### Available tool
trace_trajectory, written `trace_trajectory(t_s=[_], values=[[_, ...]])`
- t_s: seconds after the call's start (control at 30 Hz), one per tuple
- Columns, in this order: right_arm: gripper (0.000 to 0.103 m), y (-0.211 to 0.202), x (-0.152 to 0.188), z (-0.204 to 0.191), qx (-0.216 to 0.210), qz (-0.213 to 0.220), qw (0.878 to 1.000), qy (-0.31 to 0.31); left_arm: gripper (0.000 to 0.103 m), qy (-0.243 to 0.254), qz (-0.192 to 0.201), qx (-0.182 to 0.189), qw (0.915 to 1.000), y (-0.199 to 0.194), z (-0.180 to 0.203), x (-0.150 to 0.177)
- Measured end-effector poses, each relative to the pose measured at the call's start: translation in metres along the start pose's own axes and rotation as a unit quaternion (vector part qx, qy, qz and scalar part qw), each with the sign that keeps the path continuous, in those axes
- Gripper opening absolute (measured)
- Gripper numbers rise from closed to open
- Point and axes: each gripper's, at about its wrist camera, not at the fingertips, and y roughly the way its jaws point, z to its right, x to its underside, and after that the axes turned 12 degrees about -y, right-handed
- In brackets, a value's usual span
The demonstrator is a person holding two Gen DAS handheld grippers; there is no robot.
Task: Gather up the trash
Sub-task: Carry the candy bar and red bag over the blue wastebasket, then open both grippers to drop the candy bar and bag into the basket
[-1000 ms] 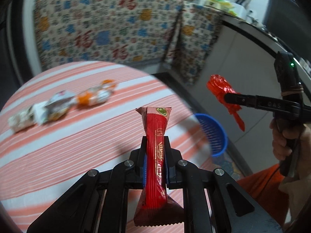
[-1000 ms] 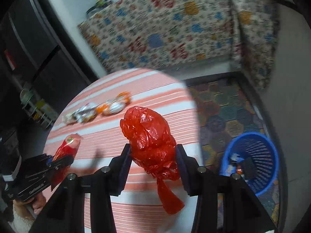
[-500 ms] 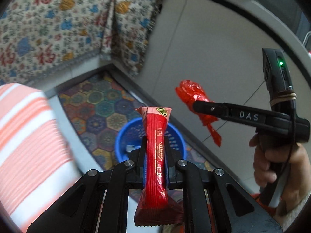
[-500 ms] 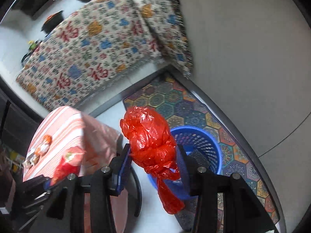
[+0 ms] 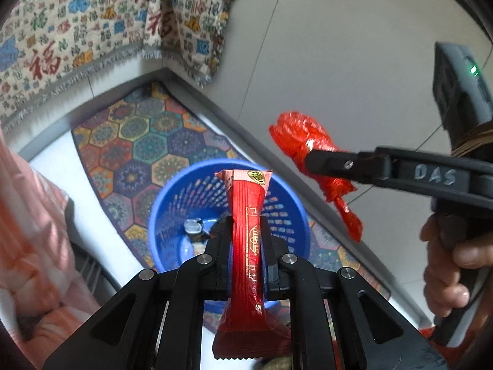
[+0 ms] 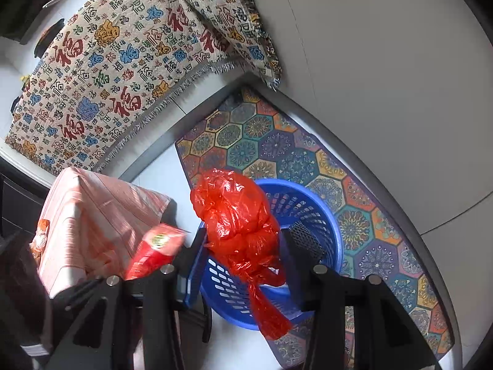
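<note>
My left gripper (image 5: pixel 246 234) is shut on a long red snack wrapper (image 5: pixel 246 246) that stands upright between the fingers. It hangs above the blue trash basket (image 5: pixel 172 203) on the floor. My right gripper (image 6: pixel 243 234) is shut on a crumpled red plastic bag (image 6: pixel 237 215) and holds it over the basket (image 6: pixel 311 215). The right gripper with the bag (image 5: pixel 305 151) shows in the left wrist view to the right of the basket. The red wrapper (image 6: pixel 157 249) shows at the left in the right wrist view. Some trash lies at the basket's bottom.
The basket stands on a colourful hexagon-patterned mat (image 6: pixel 277 151). The table with the pink striped cloth (image 6: pixel 92 209) is to the left, with a wrapper (image 6: pixel 41 231) on it. A patterned cloth (image 6: pixel 123 61) hangs behind. A grey wall (image 5: pixel 354 46) is at the right.
Both grippers have swung from over the table to above the blue basket and come closer to it. Each still holds its piece of trash.
</note>
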Motion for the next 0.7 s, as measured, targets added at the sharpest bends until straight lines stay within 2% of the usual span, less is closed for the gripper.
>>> trace_trajectory(t_s=[0.2, 0.4, 0.63, 0.7], values=[[0.049, 0.009, -0.003, 0.008, 0.006, 0.0, 1.0, 0.012, 0.013, -0.008, -0.008, -0.005, 0.9999, 0.019, -0.002, 0.0], [0.053, 0.014, -0.004, 0.015, 0.013, 0.0, 1.0, 0.018, 0.042, -0.018, 0.0, -0.007, 0.9998, 0.024, -0.004, -0.005], [0.057, 0.017, -0.007, 0.013, 0.014, -0.004, 1.0, 0.016, 0.055, -0.036, 0.011, -0.005, 0.9993, 0.017, -0.012, -0.015], [0.062, 0.016, -0.007, 0.01, 0.015, -0.003, 1.0, 0.012, 0.057, -0.042, 0.015, -0.007, 0.999, 0.009, -0.013, -0.016]])
